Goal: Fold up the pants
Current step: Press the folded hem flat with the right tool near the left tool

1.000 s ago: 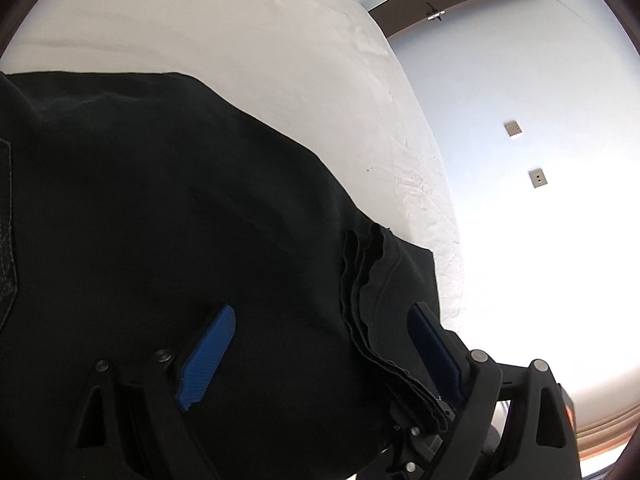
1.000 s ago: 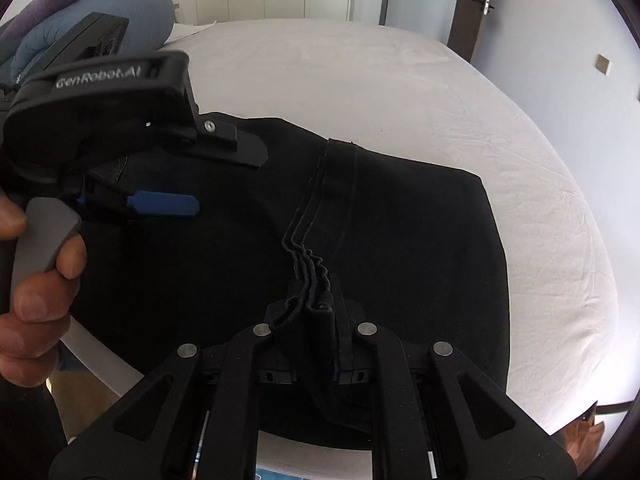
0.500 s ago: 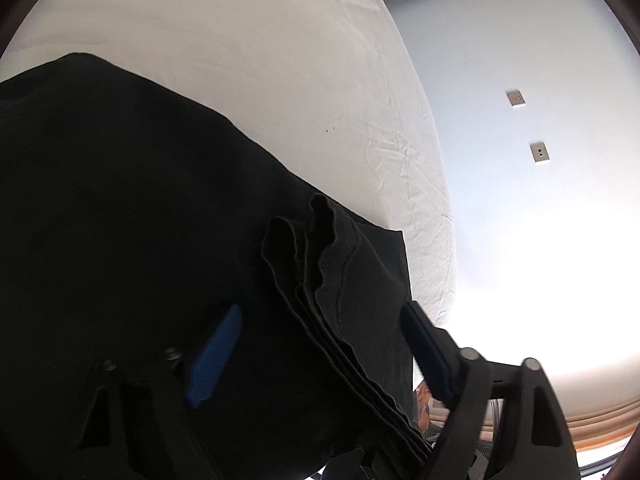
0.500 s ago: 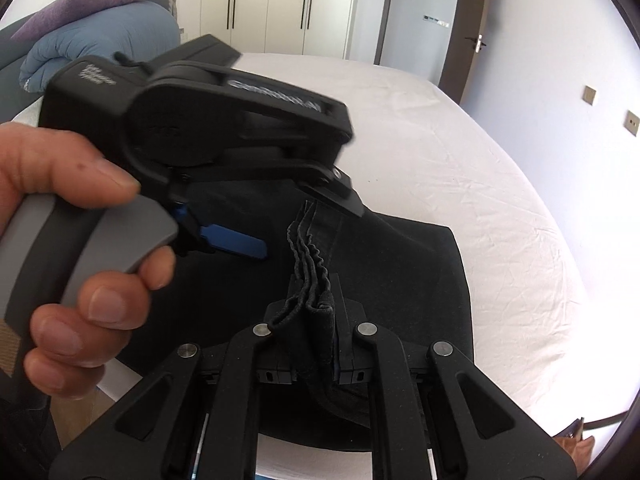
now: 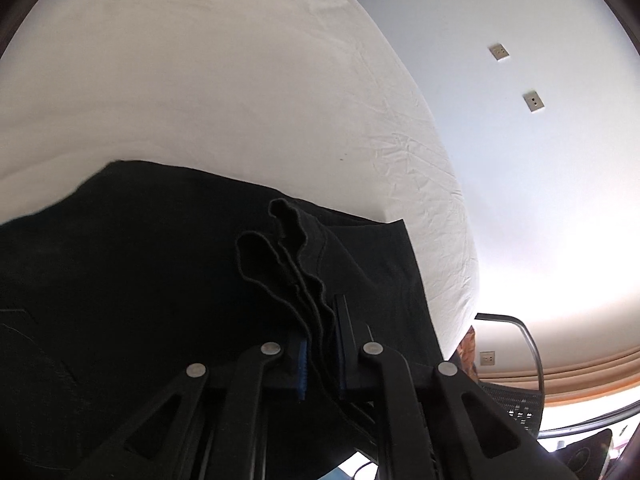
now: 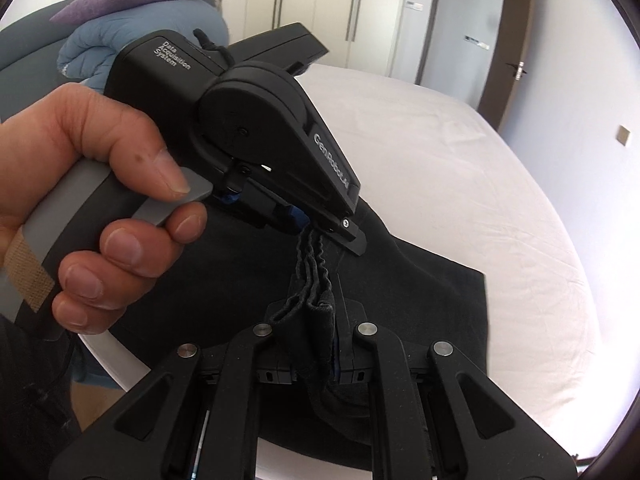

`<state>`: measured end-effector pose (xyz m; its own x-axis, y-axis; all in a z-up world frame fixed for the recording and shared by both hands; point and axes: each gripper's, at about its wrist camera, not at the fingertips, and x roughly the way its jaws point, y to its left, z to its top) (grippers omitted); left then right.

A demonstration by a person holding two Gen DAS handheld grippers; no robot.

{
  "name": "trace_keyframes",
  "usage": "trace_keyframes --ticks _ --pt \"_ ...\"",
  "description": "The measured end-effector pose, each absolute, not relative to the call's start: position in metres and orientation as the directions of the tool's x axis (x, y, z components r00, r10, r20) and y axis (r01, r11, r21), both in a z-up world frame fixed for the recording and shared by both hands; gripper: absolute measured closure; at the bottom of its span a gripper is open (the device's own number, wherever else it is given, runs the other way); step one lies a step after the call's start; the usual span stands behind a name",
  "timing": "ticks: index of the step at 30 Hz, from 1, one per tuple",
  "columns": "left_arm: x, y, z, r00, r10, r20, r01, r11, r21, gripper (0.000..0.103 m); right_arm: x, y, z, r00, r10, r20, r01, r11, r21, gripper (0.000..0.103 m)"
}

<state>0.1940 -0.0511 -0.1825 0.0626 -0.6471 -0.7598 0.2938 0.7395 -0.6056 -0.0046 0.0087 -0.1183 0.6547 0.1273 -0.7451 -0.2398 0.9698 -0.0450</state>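
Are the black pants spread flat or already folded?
Folded: the pants show several stacked hem edges, pinched by the left gripper and right gripper.

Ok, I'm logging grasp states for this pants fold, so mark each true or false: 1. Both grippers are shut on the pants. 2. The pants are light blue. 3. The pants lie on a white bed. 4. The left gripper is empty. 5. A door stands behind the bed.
1. True: the left gripper, whose jaws have just been closing, and the right gripper each pinch the layered edge of the pants.
2. False: they are black.
3. True: the bed is white.
4. False: it clamps the pants.
5. True: the door.
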Motion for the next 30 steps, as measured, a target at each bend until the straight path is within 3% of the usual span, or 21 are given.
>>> trace_keyframes --ticks 7,20,24,26,28,29,30 --pt "0.213 0.004 -0.200 0.084 -0.599 -0.796 0.264 0.784 -0.562 0.094 0.012 0.056 -0.135 0.596 0.205 -0.777 -0.328 0.945 -0.002 0.093" --pt "0.222 0.025 -0.233 0.093 -0.595 -0.798 0.196 0.797 -0.571 0.093 0.017 0.089 -0.160 0.492 0.226 -0.840 -0.400 0.917 0.013 0.093" --pt "0.220 0.030 -0.234 0.103 -0.595 -0.797 0.195 0.798 -0.570 0.087 0.017 0.092 -0.174 0.454 0.231 -0.860 -0.405 0.914 0.032 0.089" --pt "0.216 0.038 -0.230 0.126 -0.575 -0.808 0.205 0.812 -0.546 0.078 0.017 0.082 -0.178 0.435 0.233 -0.870 -0.405 0.913 0.042 0.088" --pt "0.215 0.044 -0.221 0.174 -0.534 -0.828 0.204 0.842 -0.500 0.064 0.027 0.080 -0.181 0.417 0.262 -0.870 -0.413 0.908 0.075 0.079" --pt "0.214 0.052 -0.218 0.196 -0.518 -0.832 0.201 0.852 -0.483 0.062 0.025 0.075 -0.178 0.397 0.291 -0.870 -0.417 0.902 0.112 0.063" --pt "0.213 0.055 -0.212 0.220 -0.500 -0.837 0.199 0.863 -0.464 0.058 0.021 0.069 -0.175 0.379 0.325 -0.867 -0.416 0.896 0.154 0.038"
